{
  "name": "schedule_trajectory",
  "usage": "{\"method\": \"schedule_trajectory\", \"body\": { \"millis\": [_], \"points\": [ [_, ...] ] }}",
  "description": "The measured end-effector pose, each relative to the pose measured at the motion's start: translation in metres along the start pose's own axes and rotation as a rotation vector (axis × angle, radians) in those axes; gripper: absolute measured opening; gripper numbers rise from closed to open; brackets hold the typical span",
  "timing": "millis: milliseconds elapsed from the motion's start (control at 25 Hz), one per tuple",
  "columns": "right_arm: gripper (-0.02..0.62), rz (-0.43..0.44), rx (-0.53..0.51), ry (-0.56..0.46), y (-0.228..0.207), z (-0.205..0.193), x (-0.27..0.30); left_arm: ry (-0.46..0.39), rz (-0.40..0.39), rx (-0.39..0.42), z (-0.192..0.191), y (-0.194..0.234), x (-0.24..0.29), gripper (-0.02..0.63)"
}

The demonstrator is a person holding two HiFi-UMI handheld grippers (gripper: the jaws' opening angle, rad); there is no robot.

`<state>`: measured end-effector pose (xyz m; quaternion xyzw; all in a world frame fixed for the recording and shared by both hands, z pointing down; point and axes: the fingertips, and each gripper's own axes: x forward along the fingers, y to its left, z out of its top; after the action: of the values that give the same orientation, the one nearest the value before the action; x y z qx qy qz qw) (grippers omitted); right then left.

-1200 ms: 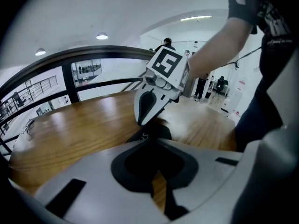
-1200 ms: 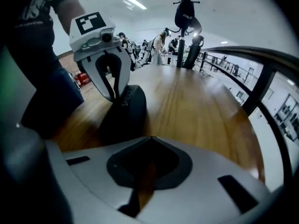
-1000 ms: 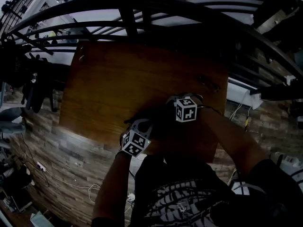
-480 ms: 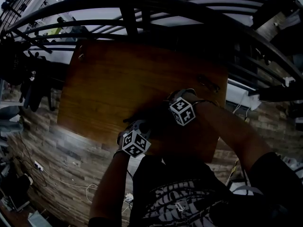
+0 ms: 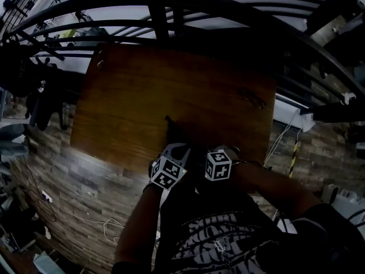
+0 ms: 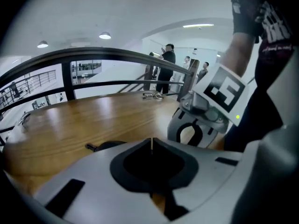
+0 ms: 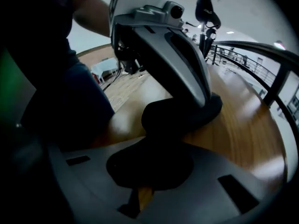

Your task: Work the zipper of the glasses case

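The black glasses case [image 5: 181,137] lies near the front edge of the wooden table [image 5: 142,90]; a thin dark tip of it points away from me. My left gripper [image 5: 178,146] is shut, its fingertips set down on top of the case [image 7: 187,113]; whether they pinch any of it is hidden. My right gripper [image 7: 149,148] sits close beside the left one. Its jaws have just closed, and the case's near dark end runs straight into them. I cannot make out the zipper pull. In the left gripper view the case [image 6: 105,146] peeks over the left jaw.
A pair of glasses [image 5: 251,98] lies at the table's far right, also seen as glasses [image 6: 152,95] in the left gripper view. A dark curved railing [image 5: 171,4] rings the far side. People [image 6: 166,69] stand beyond it. The table's front edge is just under both grippers.
My right gripper has come from the case's far right side back toward me and now sits next to the left gripper. The left gripper has stayed put.
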<state>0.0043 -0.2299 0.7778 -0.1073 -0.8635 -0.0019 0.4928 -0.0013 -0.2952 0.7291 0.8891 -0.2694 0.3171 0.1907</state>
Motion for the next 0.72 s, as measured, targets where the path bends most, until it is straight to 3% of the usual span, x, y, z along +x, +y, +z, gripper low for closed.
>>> {"method": "schedule_trajectory", "body": {
  "millis": [80, 280, 480, 720],
  "points": [
    [0.000, -0.019, 0.053, -0.011, 0.003, 0.006, 0.007, 0.026, -0.004, 0.024, -0.005, -0.004, 0.008, 0.008],
    [0.000, -0.082, 0.105, 0.003, -0.020, -0.013, -0.002, 0.000, -0.005, 0.009, -0.001, -0.007, 0.018, 0.008],
    [0.000, -0.131, -0.024, 0.034, -0.053, -0.016, -0.006, 0.010, -0.018, 0.010, 0.006, -0.012, 0.018, 0.008],
    [0.000, -0.155, -0.185, 0.042, -0.110, 0.002, -0.004, -0.022, 0.019, 0.055, 0.004, -0.015, 0.022, 0.008]
  ]
}}
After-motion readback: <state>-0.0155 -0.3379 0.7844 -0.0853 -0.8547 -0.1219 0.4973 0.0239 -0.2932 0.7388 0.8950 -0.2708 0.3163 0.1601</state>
